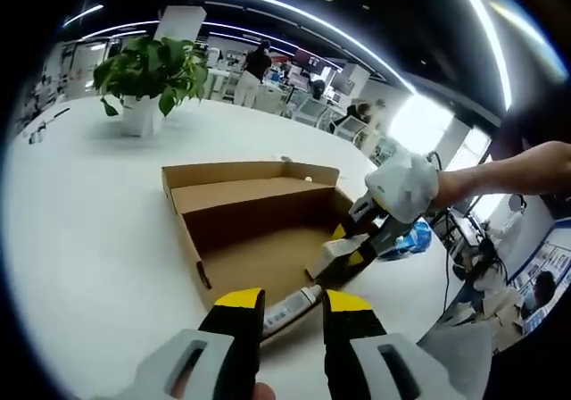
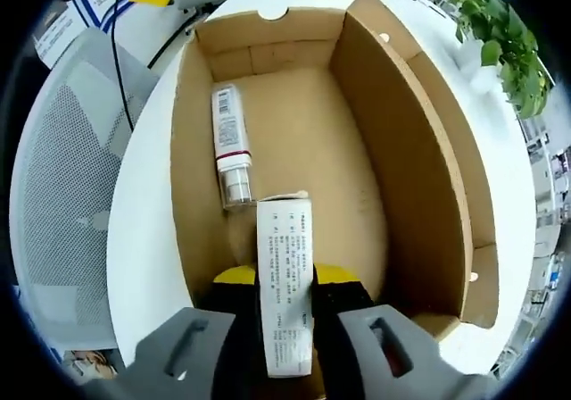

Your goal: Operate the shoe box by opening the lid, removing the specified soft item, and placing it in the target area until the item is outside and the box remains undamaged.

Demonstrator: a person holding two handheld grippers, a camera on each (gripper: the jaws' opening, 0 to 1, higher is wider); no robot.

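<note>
Right gripper view: right gripper (image 2: pixel 285 315) pinches printed white packet (image 2: pixel 285 284) above open shoe box (image 2: pixel 428 159); tube (image 2: pixel 230 145) lies ahead on box floor. Left gripper (image 1: pixel 293 311) spread, empty.

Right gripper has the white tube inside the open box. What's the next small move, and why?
Probably lift the right gripper straight up: its jaws are shut on the white printed tube, which is low inside the shoe box, beside a second tube lying on the floor.

Open-plan office, probably: ceiling light strips (image 1: pixel 294 12), distant desks (image 1: pixel 303 105), mesh chair (image 2: pixel 67 168).
</note>
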